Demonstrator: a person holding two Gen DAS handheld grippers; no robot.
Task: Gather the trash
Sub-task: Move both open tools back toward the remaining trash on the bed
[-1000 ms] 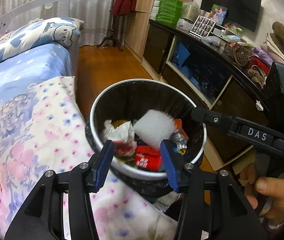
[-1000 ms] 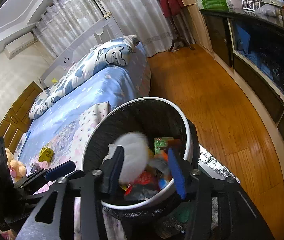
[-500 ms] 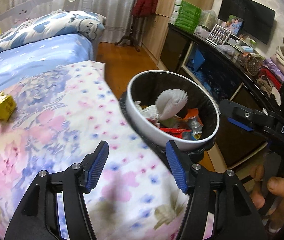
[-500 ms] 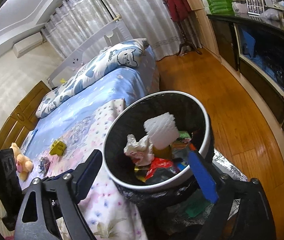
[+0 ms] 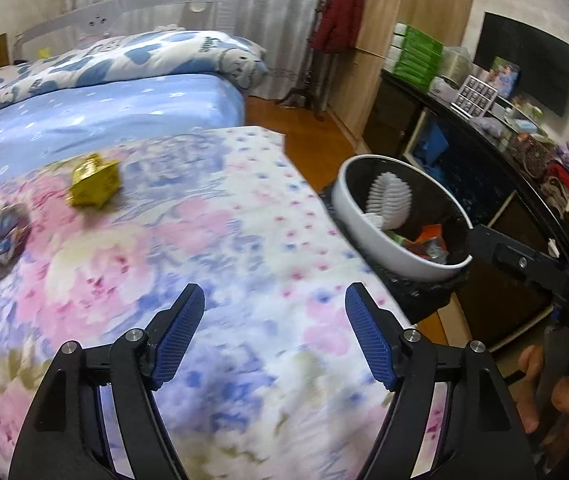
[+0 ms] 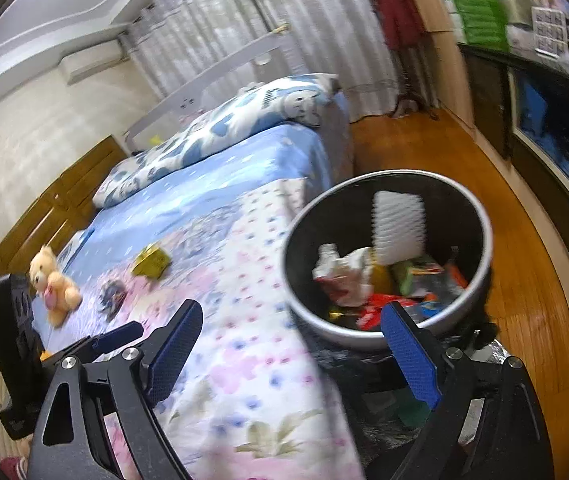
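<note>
Left gripper (image 5: 274, 312): its blue-padded jaws are standing spread wide with nothing between them, hovering over the floral bedspread (image 5: 212, 248).
Right gripper (image 6: 290, 346): its jaws are also gaping wide and holding nothing; the right pad is overlapping the near rim of the trash bin (image 6: 484, 220) in its own view.
Trash bin: it is standing on the wooden floor (image 6: 524, 280) just beside the bed's edge, lined with a black bag, white rim showing.
White ridged piece (image 6: 398, 224): it is lying on top of the pile inside the bin, leaning toward the far wall.
Other bin contents: crumpled white paper (image 6: 342, 276) and red, orange and green wrappers are sitting below the white piece.
Gold crumpled wrapper (image 5: 94, 180): it is lying on the bedspread, well apart from the bin.
Dark blue crumpled wrapper (image 5: 6, 234): it is lying near the gold one, further from the bin; motion blur is hiding its details.
Teddy bear (image 6: 54, 280): it is sitting on the blue sheet beyond both wrappers.
</note>
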